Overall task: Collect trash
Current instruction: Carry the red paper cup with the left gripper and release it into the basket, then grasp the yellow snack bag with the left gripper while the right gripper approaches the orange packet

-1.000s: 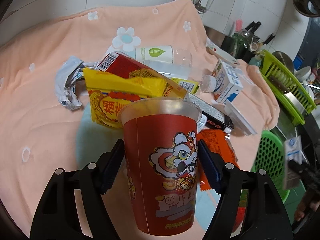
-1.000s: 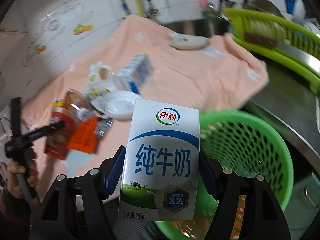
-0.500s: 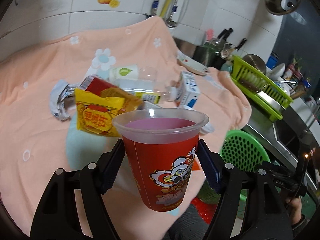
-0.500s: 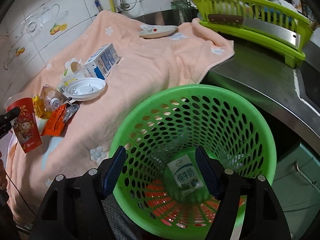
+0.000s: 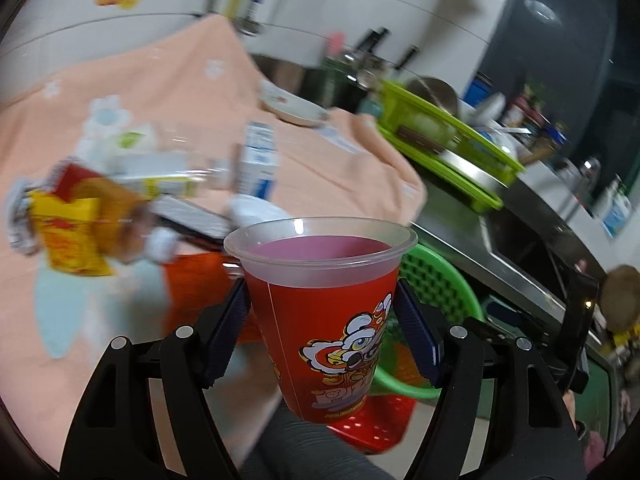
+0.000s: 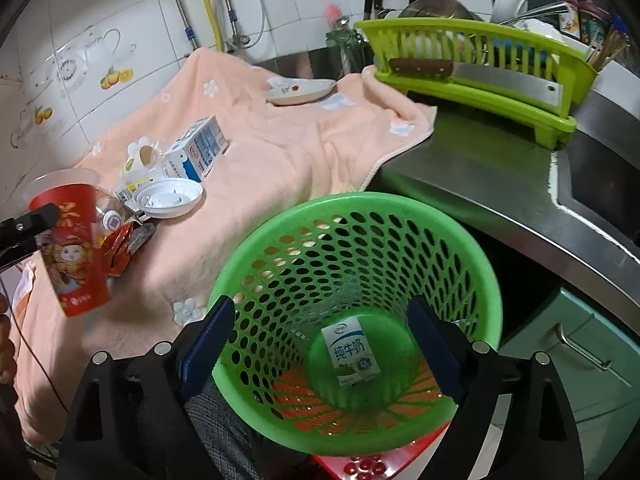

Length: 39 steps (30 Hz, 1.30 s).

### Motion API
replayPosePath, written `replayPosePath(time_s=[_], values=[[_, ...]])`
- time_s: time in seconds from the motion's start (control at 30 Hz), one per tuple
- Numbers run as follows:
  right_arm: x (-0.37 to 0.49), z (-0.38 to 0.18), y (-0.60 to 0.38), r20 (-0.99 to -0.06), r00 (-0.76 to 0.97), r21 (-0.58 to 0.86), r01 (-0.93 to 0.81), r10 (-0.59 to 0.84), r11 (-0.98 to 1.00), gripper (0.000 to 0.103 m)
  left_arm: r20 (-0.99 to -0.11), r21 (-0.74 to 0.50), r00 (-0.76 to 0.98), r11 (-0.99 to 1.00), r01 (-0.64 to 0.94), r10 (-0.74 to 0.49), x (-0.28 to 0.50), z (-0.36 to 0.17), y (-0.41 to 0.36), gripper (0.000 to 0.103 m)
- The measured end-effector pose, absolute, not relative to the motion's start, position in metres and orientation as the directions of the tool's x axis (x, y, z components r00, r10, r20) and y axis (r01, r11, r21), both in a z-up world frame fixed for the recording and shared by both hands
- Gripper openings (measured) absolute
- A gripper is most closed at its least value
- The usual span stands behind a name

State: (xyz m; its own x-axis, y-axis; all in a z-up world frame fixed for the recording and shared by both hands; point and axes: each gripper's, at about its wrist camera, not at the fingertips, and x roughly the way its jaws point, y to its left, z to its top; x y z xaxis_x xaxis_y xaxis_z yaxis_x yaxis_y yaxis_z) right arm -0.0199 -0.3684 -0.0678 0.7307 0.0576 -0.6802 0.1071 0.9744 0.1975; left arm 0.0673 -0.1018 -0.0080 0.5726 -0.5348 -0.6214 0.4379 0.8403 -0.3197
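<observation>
Trash count, kitchen counter

2 milk cartons (image 6: 353, 351) (image 6: 198, 149), 1 red cup (image 6: 70, 240), 1 green basket (image 6: 360, 216), 1 white lid (image 6: 168, 198), 1 plate (image 6: 300, 90), approx. 2 orange wrappers (image 6: 120, 248).

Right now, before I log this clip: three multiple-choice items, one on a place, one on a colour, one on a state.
1. Where is the milk carton with the blue band?
A. on the basket's floor
B. on the plate
C. in the sink

2. What colour is the basket?
A. blue
B. green
C. white

3. What is the left gripper doing?
A. hanging empty
B. clamping the red cup
C. gripping a knife

Key: 1 A, it lies under the opening, empty right gripper. 2 B, green mesh wall. 3 B, pads press both cup sides.
</observation>
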Motion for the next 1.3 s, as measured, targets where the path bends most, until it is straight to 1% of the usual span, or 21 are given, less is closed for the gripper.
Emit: replayPosePath(time_s=[0.2, 0.47, 0.57, 0.67, 0.87, 0.97, 1.1, 1.2, 1.3], values=[[-0.035, -0.068, -0.383, -0.674, 0.739, 0.19, 0.137, 0.028, 0.972, 0.089, -0.63, -0.355, 0.484, 0.78, 0.516, -0.607, 0.071, -0.022, -0.161, 0.072], [-0.05, -0.07, -0.4, -0.662, 0.749, 0.202, 0.165, 0.01, 0.965, 0.09, -0.657, -0.358, 0.426, 0.755, 0.55, -0.622, 0.075, -0.043, -0.212, 0.073], [-0.052, -0.071, -0.403, -0.663, 0.749, 0.201, 0.164, 0.011, 0.966, 0.09, -0.667, -0.361, 0.408, 0.749, 0.555, -0.624, 0.075, -0.049, -0.223, 0.074], [-0.051, -0.072, -0.401, -0.663, 0.749, 0.204, 0.161, 0.015, 0.965, 0.09, -0.675, -0.361, 0.397, 0.748, 0.557, -0.622, 0.073, -0.052, -0.225, 0.079], [-0.046, -0.071, -0.392, -0.664, 0.747, 0.203, 0.137, 0.033, 0.97, 0.09, -0.666, -0.336, 0.43, 0.76, 0.556, -0.609, 0.068, -0.042, -0.209, 0.08], [-0.041, -0.069, -0.383, -0.661, 0.749, 0.201, 0.113, 0.05, 0.973, 0.091, -0.657, -0.313, 0.477, 0.787, 0.532, -0.584, 0.067, -0.032, -0.191, 0.08], [-0.035, -0.065, -0.371, -0.655, 0.752, 0.197, 0.079, 0.071, 0.977, 0.091, -0.655, -0.248, 0.569, 0.852, 0.46, -0.498, 0.069, -0.018, -0.161, 0.081], [-0.029, -0.062, -0.359, -0.652, 0.752, 0.197, 0.051, 0.092, 0.979, 0.091, -0.652, -0.203, 0.635, 0.902, 0.38, -0.414, 0.073, -0.01, -0.132, 0.081], [-0.023, -0.06, -0.347, -0.649, 0.752, 0.195, 0.02, 0.114, 0.981, 0.091, -0.641, -0.146, 0.706, 0.951, 0.274, -0.302, 0.077, -0.003, -0.098, 0.086]])
